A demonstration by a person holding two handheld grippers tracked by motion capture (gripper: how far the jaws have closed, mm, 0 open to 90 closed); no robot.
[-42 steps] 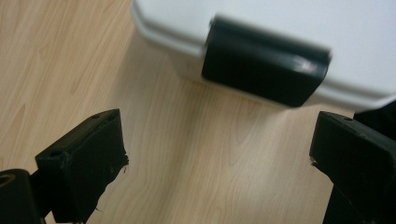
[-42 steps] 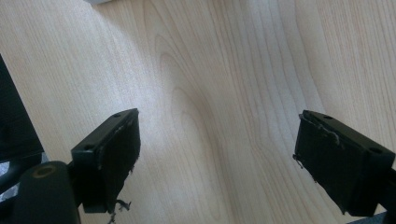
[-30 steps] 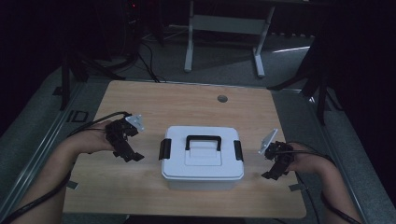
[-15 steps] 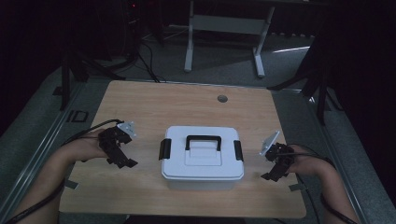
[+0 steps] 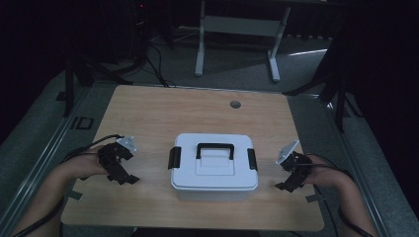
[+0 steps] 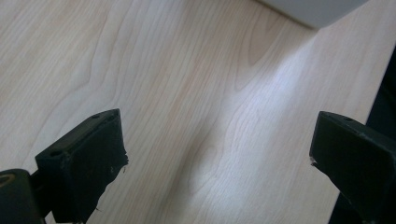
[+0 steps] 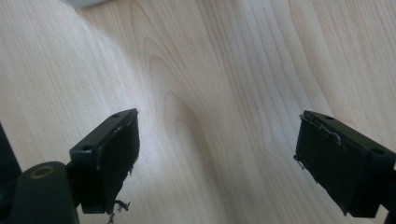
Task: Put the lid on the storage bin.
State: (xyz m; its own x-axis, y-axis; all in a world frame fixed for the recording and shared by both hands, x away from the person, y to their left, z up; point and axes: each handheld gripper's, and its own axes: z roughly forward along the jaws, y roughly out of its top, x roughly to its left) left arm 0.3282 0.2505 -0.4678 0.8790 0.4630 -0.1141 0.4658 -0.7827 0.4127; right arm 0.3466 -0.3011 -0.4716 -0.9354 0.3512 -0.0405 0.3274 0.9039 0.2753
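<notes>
White lidded box [image 5: 214, 168] with black handle [image 5: 215, 147] and side latches, no readable writing, at the wooden table's [image 5: 163, 108] near middle, left gripper [image 5: 123, 177] and right gripper [image 5: 285, 185] flanking it, apart, jaws spread wide, holding nothing

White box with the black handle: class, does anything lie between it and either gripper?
Nothing visible does. Bare wooden table separates the white box from the left gripper and right gripper, both open.
</notes>
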